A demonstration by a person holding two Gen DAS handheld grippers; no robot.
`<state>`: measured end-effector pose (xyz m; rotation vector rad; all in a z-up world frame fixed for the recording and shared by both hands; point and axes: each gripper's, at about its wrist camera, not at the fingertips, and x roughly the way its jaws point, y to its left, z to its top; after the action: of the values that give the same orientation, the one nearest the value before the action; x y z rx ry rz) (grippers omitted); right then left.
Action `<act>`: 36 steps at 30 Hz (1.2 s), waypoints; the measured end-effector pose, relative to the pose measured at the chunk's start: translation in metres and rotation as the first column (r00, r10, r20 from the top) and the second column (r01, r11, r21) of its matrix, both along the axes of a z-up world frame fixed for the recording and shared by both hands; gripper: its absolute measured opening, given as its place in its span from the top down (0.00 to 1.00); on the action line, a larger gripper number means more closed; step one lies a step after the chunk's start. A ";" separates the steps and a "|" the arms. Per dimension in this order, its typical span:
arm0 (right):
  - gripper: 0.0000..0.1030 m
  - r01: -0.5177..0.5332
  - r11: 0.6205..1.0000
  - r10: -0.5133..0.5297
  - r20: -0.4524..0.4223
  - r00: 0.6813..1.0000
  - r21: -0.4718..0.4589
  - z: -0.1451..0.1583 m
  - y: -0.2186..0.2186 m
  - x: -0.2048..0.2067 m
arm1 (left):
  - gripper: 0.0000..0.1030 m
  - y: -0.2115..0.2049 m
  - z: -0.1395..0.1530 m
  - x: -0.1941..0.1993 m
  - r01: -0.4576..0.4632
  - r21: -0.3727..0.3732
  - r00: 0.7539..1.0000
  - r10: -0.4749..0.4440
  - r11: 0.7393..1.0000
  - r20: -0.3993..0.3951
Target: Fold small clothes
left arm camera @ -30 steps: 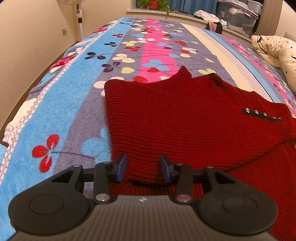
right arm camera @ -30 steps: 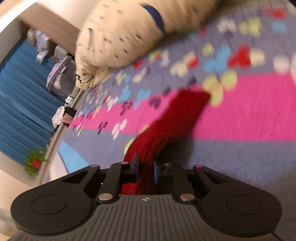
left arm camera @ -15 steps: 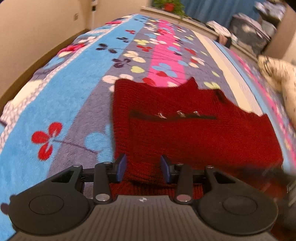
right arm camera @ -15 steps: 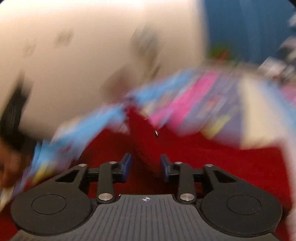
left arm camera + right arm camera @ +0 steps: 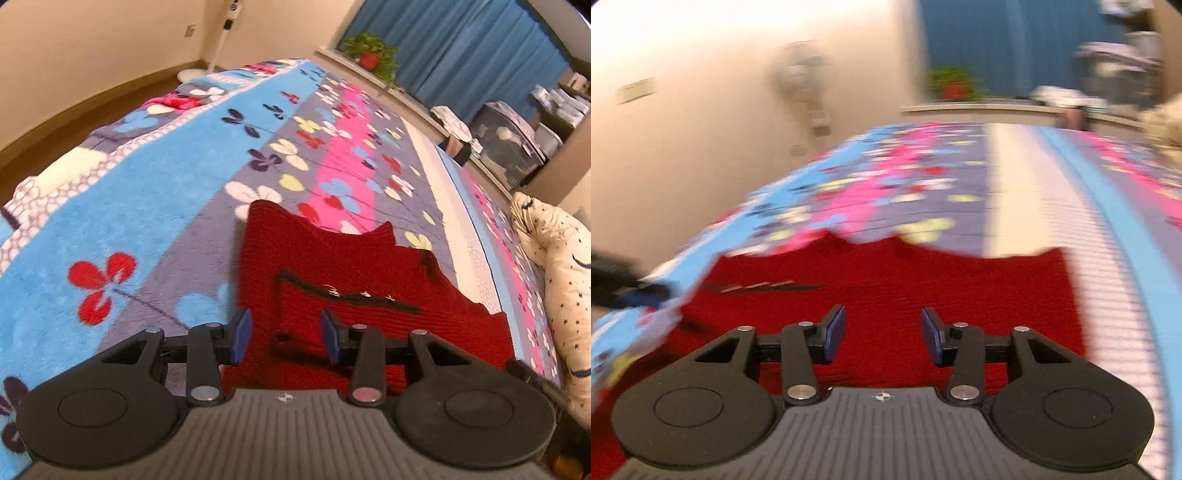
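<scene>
Item: red knit sweater (image 5: 343, 280), lying flat on the flowered blanket (image 5: 122, 229) that covers the bed, near edge of the bed, roughly mid-width. A layer is folded across its front; a black trim strip with small metal studs (image 5: 351, 295) runs across the upper layer. In the right wrist view the same sweater (image 5: 923, 280) spreads wide under the tool, its far edge wavy against the blanket (image 5: 1015, 206); this view is blurred, so finer detail is lost.

Item: left gripper (image 5: 284, 336), over the near left part of the sweater, blue pads apart, nothing between them. Whether it touches the knit cannot be told.

Item: right gripper (image 5: 882, 334), over the near middle of the sweater, pads likewise spread, holding nothing.

Item: cream pillow with dark specks (image 5: 554, 258), right side of the bed, well apart from the sweater.

Item: potted green plant in a red pot (image 5: 369, 53), on the far window ledge, before blue curtains (image 5: 461, 59).

Item: white standing fan (image 5: 221, 40), far left by the cream wall.

Item: storage boxes (image 5: 509, 140), far right past the ledge.
</scene>
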<state>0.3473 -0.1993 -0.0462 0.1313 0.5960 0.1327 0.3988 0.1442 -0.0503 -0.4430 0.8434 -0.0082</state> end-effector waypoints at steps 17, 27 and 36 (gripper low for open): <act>0.61 0.353 0.932 -0.330 -0.217 0.919 0.079 -0.042 -0.077 0.017 | 0.56 -0.024 -0.021 0.005 0.091 0.104 0.996 -0.090 0.990 -0.010; 0.84 0.411 0.903 -0.386 -0.181 0.904 0.124 -0.026 -0.079 0.007 | 0.77 -0.028 -0.021 0.005 0.114 0.140 0.993 -0.115 0.984 0.004; 0.85 0.523 0.846 -0.498 -0.195 0.845 0.102 -0.029 -0.085 0.001 | 0.98 -0.038 -0.014 0.003 0.152 0.197 0.986 -0.163 0.968 0.041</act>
<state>0.3485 -0.2845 -0.0752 0.4504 0.6943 -0.3606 0.4022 0.1063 -0.0640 -0.1909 0.8132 -0.0844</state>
